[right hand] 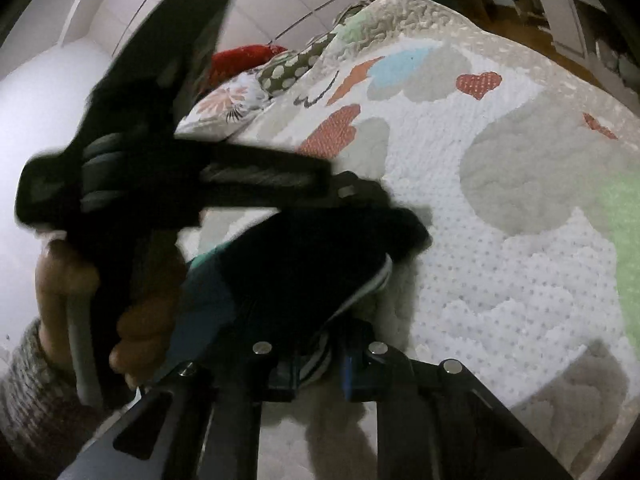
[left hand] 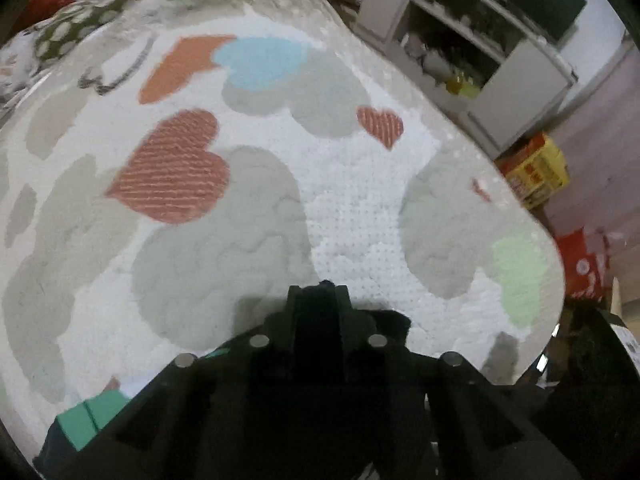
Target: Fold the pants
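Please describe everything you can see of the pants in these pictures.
The pants are a dark, nearly black bundle with teal parts and a striped white edge. They look like soft fabric, bunched rather than spread flat. In the right wrist view they lie over the quilt, between both tools: the right tool is closed on the striped edge, and the left tool meets them from above. In the left wrist view only a teal part shows beside the tool.
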Available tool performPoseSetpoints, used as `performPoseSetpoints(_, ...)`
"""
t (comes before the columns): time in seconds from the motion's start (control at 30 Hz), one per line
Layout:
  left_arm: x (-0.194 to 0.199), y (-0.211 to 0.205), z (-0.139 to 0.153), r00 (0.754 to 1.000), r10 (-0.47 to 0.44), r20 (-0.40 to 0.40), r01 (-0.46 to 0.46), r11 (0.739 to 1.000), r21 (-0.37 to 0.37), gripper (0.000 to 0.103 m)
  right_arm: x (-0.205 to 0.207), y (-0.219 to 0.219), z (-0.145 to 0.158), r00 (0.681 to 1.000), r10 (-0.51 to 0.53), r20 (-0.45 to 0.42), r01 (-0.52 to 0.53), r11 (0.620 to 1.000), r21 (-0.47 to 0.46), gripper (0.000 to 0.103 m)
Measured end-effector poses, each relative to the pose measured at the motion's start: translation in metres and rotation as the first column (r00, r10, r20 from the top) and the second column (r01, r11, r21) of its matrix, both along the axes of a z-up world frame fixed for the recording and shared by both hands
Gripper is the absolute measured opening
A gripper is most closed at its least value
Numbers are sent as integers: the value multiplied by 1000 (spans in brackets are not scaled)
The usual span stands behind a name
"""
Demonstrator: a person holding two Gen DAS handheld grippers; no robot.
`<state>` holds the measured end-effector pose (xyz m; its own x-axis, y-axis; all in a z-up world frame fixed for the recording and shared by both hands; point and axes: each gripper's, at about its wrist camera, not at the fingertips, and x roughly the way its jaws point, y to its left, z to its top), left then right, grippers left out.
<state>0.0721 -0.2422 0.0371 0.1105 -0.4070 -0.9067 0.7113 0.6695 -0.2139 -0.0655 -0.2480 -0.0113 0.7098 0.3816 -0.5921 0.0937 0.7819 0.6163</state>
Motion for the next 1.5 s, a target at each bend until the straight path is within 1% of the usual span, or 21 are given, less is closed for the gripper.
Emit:
performPoseSetpoints(0.1,3,31,16,998,69,3,-69,995,-77,14,0,8,18,999,19,32,-18,999,-36,15)
performPoseSetpoints(0.23,0,89,37,985,171,2,-168,967,-190,14,5,35,42,994,87,65,-81,992,-96,15)
performPoseSetpoints(0.33,-1,144,47,966,257,-6,-250,931,-265,14,14,67,56,983,167,80,-154,977,-145,15)
performPoseSetpoints(0.43,-10,199,47,938,345,-29,-335,882,-333,14,25,104,62,965,253,73,-235,952,-195,15)
performPoseSetpoints(0.47,-14,222,45,923,384,-39,-372,858,-353,16,27,117,62,956,285,67,-265,940,-215,15)
performPoseSetpoints(0.5,-15,231,42,910,412,-43,-399,844,-358,22,31,134,62,944,324,59,-302,923,-241,18)
performPoseSetpoints(0.53,-16,247,38,894,446,-53,-433,826,-361,35,36,149,59,932,360,46,-335,902,-271,18)
performPoseSetpoints(0.57,-18,265,33,873,482,-73,-473,803,-364,41,39,166,56,920,390,29,-362,878,-314,24)
performPoseSetpoints(0.6,-19,280,28,853,514,-91,-509,779,-366,49,40,184,50,908,419,6,-387,845,-369,37)
performPoseSetpoints(0.67,-27,312,19,803,585,-115,-583,728,-362,50,41,212,38,881,473,-33,-442,793,-419,52)
performPoseSetpoints(0.7,-31,323,16,785,606,-125,-604,708,-366,51,39,225,32,868,494,-54,-465,767,-442,56)
performPoseSetpoints(0.8,-48,356,12,732,663,-157,-662,638,-393,54,27,252,32,831,552,-70,-505,694,-513,58)
performPoseSetpoints(0.87,-63,371,12,700,698,-150,-689,607,-397,54,20,255,39,806,588,-71,-534,670,-516,58)
performPoseSetpoints(0.97,-85,388,14,657,745,-118,-720,572,-393,55,14,244,58,817,576,-42,-509,684,-523,58)
performPoseSetpoints(1.07,-98,396,15,638,764,-94,-731,563,-386,56,20,223,80,867,498,1,-430,749,-503,57)
performPoseSetpoints(1.1,-100,398,14,633,769,-83,-733,562,-382,56,26,215,85,888,460,9,-395,772,-498,50)
performPoseSetpoints(1.17,-106,401,16,619,784,-49,-740,561,-370,56,41,209,90,916,402,-2,-349,793,-500,34)
performPoseSetpoints(1.2,-108,402,17,615,788,-30,-741,564,-364,57,49,208,91,923,385,-9,-340,803,-490,33)
performPoseSetpoints(1.27,-111,406,17,606,795,-11,-747,564,-353,58,74,210,87,926,377,-32,-350,819,-454,33)
performPoseSetpoints(1.37,-116,411,14,601,799,-12,-753,561,-344,59,112,216,67,932,348,-103,-358,836,-416,33)
performPoseSetpoints(1.5,-120,418,12,593,805,1,-760,560,-329,59,146,222,28,916,329,-228,-392,853,-345,34)
